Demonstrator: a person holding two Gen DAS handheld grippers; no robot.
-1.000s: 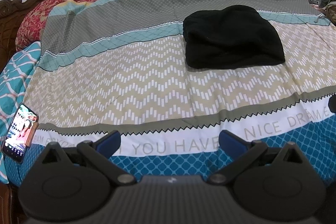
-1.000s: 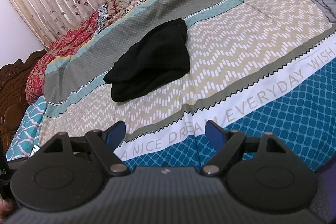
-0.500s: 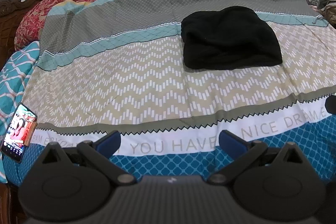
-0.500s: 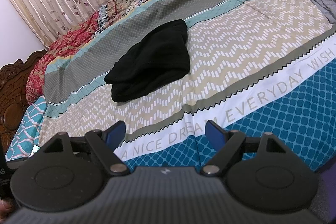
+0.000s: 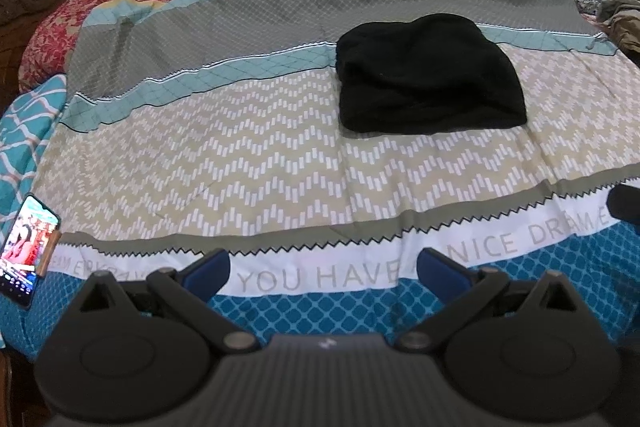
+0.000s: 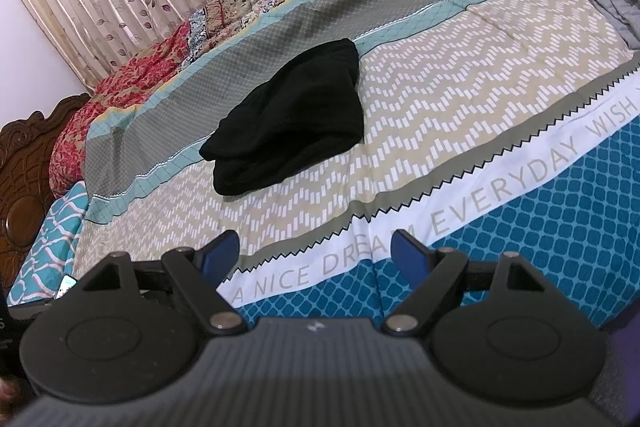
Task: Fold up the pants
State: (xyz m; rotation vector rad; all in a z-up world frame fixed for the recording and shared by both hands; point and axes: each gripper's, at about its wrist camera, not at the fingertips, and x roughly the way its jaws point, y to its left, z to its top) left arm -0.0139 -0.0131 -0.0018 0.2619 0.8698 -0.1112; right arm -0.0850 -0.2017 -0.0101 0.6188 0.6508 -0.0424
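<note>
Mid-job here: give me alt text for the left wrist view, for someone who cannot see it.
Black pants lie folded in a compact bundle on a patterned bedspread, untouched. The left gripper hangs open near the bed's edge, and a lit phone rests at far left.

patterned bed (image 5: 280,163), folded black pants (image 5: 428,75), phone (image 5: 26,249)

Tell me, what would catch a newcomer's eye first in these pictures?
A folded bundle of black pants lies alone in the middle of a wide patterned bedspread, on its beige zigzag band. Near the bed's left edge a lit smartphone glows. In front, the left gripper and right gripper stand open, holding nothing.
</note>
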